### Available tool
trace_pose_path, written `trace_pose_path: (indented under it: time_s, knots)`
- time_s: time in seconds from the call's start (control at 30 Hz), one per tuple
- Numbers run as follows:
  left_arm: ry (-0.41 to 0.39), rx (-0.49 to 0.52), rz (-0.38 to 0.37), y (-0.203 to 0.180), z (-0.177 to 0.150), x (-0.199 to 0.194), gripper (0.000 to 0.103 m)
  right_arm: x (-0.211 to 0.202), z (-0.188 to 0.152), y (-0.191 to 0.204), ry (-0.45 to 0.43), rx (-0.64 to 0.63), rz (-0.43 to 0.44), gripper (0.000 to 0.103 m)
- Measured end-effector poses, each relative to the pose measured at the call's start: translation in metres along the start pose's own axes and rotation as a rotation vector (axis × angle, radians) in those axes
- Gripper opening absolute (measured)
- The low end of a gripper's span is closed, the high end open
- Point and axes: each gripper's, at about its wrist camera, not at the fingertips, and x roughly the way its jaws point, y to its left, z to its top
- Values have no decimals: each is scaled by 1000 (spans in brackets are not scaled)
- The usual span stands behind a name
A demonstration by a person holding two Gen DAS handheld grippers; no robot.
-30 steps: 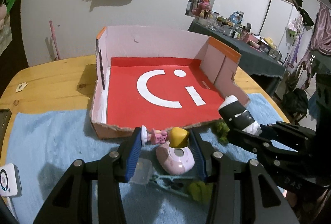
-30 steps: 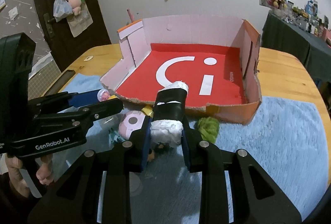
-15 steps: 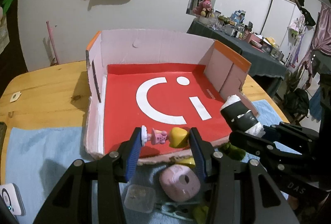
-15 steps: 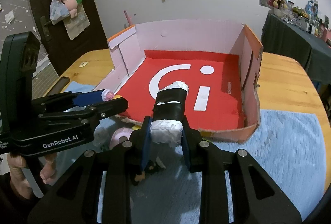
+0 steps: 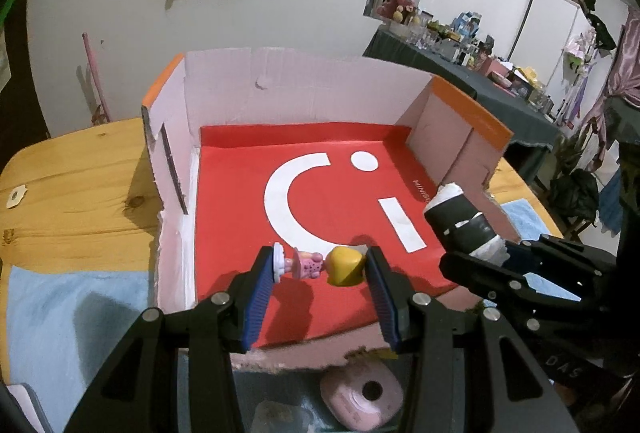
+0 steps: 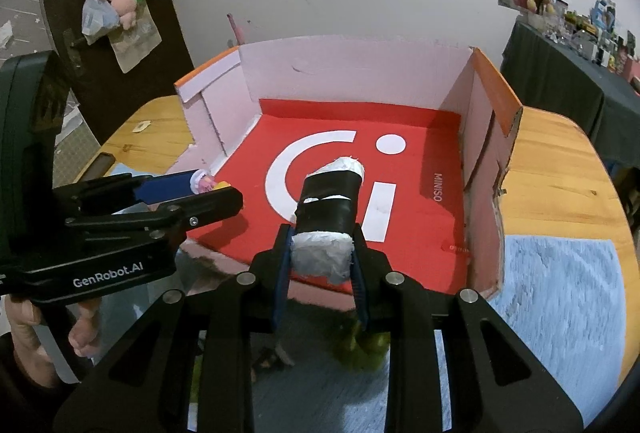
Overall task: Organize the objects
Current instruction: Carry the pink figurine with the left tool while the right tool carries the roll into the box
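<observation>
Left gripper [image 5: 316,269], fingers clamping a small doll figure [image 5: 320,265] lengthwise, base against one blue pad and yellow head against the other, is hanging just inside the torn front edge of the cardboard box [image 5: 304,89], presumably so the toy can be dropped onto the red floor. Right gripper [image 6: 320,261], fingers squeezing the white end of a black-and-white wrapped roll [image 6: 328,209] that is jutting forward, is reaching over the same front edge alongside, level and pointing into the box. A pink round case [image 5: 362,393] and green bits are lying outside on the blue towel [image 6: 560,297].
</observation>
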Motion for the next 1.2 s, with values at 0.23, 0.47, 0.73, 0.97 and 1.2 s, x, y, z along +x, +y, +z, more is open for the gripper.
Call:
trace_pose_path:
  time_s: [0.23,0.47,0.73,0.97,1.2]
  knots:
    - [36,-9,12,4,7,18,48,18,4,-8,40,14,-23,25]
    - [72,-13,11,4,5,31,48,32,3,-16,79,39,-34,25]
    - [112,-9,18,6,4,43,48,41,4,-16,107,28,-56,25]
    - [117,-4,28,6,3,46,48,48,4,-16,130,10,-77,25]
    - [119,-16,18,9,4,46,48,54,4,-16,151,2,-79,25]
